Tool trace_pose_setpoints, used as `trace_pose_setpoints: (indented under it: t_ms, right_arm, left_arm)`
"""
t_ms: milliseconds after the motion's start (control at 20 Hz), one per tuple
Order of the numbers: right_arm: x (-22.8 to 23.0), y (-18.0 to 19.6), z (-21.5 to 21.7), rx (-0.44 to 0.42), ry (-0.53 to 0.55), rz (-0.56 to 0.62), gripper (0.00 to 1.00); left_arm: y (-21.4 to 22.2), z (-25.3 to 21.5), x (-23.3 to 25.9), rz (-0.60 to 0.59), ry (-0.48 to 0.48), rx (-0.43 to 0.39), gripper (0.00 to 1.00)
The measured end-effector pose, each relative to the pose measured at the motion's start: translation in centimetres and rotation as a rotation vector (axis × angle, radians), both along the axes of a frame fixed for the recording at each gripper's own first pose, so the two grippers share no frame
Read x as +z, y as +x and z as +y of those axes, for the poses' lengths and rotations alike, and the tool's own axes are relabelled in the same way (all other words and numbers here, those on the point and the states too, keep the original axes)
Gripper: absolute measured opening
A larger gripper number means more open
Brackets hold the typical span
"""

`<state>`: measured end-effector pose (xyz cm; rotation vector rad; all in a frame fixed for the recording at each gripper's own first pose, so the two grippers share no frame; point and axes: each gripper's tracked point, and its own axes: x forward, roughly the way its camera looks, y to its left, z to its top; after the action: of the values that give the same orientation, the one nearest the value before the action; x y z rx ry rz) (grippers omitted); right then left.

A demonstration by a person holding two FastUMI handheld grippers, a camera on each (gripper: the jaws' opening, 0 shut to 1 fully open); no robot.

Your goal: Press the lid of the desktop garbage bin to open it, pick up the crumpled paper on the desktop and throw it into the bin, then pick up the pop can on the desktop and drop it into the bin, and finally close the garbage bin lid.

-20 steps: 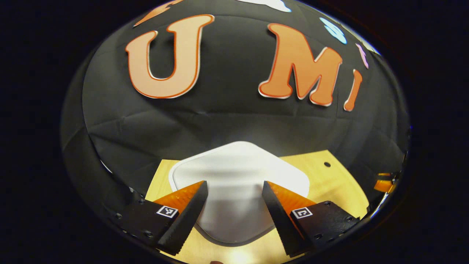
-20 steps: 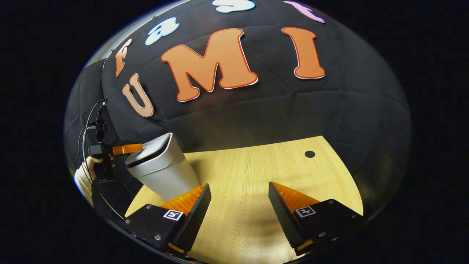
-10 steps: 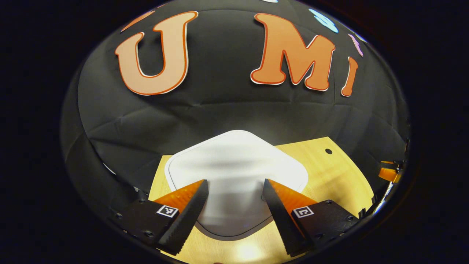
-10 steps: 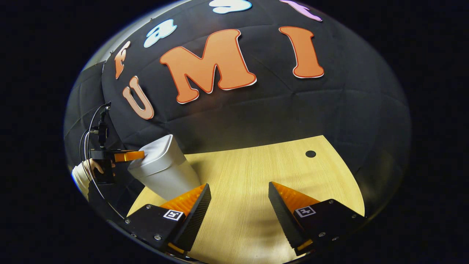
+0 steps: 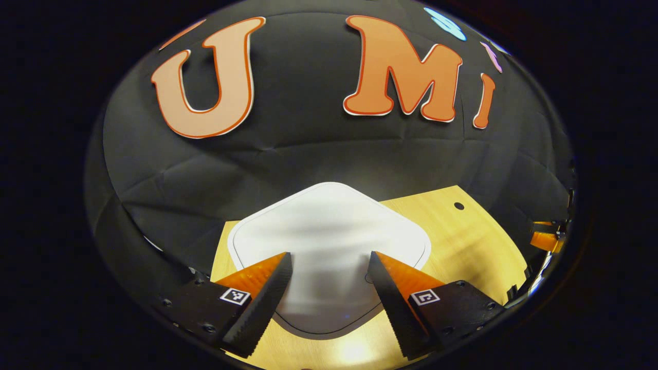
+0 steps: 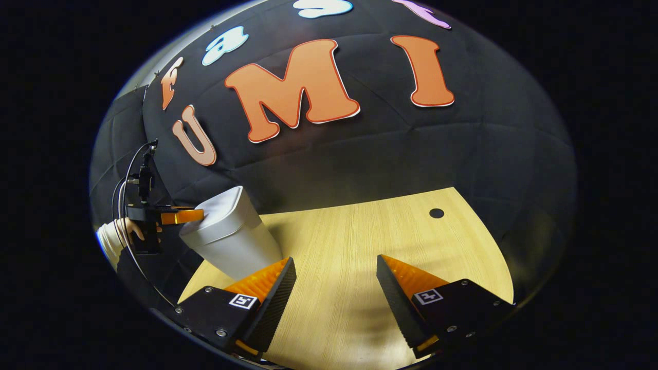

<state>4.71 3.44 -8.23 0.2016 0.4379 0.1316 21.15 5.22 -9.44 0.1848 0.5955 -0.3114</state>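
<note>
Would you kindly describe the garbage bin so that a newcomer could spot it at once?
Find the light wooden desk before the black cloth wall. At its left rear corner stands the bin, a pale tapered tub with a smooth white lid, the one tall thing standing there.

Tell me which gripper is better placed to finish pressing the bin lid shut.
Left. The left gripper is right over the bin lid, fingers open. The right gripper hangs over bare desktop, away from the bin.
</note>
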Motion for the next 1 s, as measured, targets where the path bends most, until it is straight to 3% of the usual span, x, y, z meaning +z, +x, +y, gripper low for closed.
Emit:
trace_pose_setpoints:
  t_ms: [400,1000]
  right_arm:
    - [2.2,0.2,-0.2,-0.017,-0.008,-0.045,0.94]
    - [4.9,0.7,0.2,-0.030,-0.025,-0.121,0.94]
  left_arm:
    - [-0.4,-0.1,0.2,-0.048,-0.063,0.071,0.97]
    - [-5.3,-7.0,8.2,-0.265,-0.088,-0.044,0.97]
